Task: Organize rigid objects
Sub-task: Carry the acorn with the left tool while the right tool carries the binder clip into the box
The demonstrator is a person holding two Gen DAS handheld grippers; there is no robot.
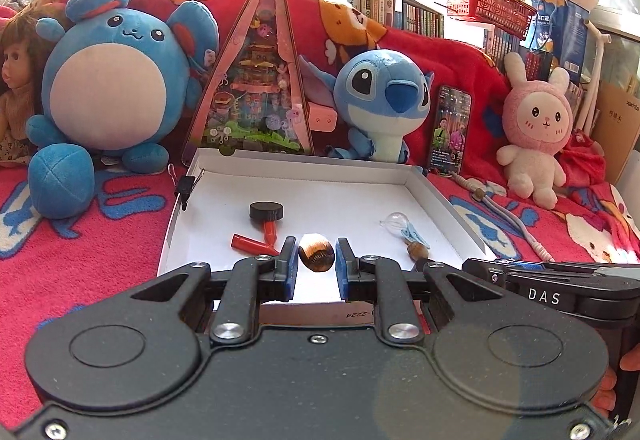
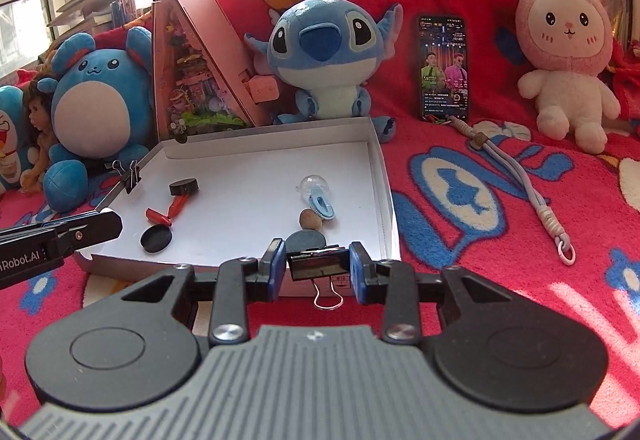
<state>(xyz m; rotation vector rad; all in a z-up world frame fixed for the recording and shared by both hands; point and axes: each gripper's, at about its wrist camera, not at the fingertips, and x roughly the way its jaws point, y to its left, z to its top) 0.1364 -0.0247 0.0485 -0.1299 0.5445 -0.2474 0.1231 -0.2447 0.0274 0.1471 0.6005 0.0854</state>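
Task looks partly done: several small rigid items already lie in the white tray [image 2: 384,176], and two more are in the claws, not yet set down.

Left claw [image 1: 316,258] is closed on a brown striped nut [image 1: 316,258], held over the tray's near edge. Ahead and left of it: two red cones [image 1: 256,244] and a black disc [image 1: 266,211]. Ahead and right: a clear bulb [image 1: 394,220] with one blue clip [image 1: 414,236].

Right claw [image 2: 318,264] grips a black binder clip [image 2: 318,264], wire loop hanging towards the camera, near the tray's front rim. Ahead-left in that view: a second black disc [image 2: 156,238]. Just ahead: a grey disc [image 2: 306,240] and a brown nut [image 2: 310,220].

Count: red cones 2, black discs 2, grey disc 1, nuts 2, bulb 1, blue clip 1, binder clips 2, with the other binder clip [image 2: 130,174] on the tray's left wall.

Left to do, probably: release both held items in the tray.
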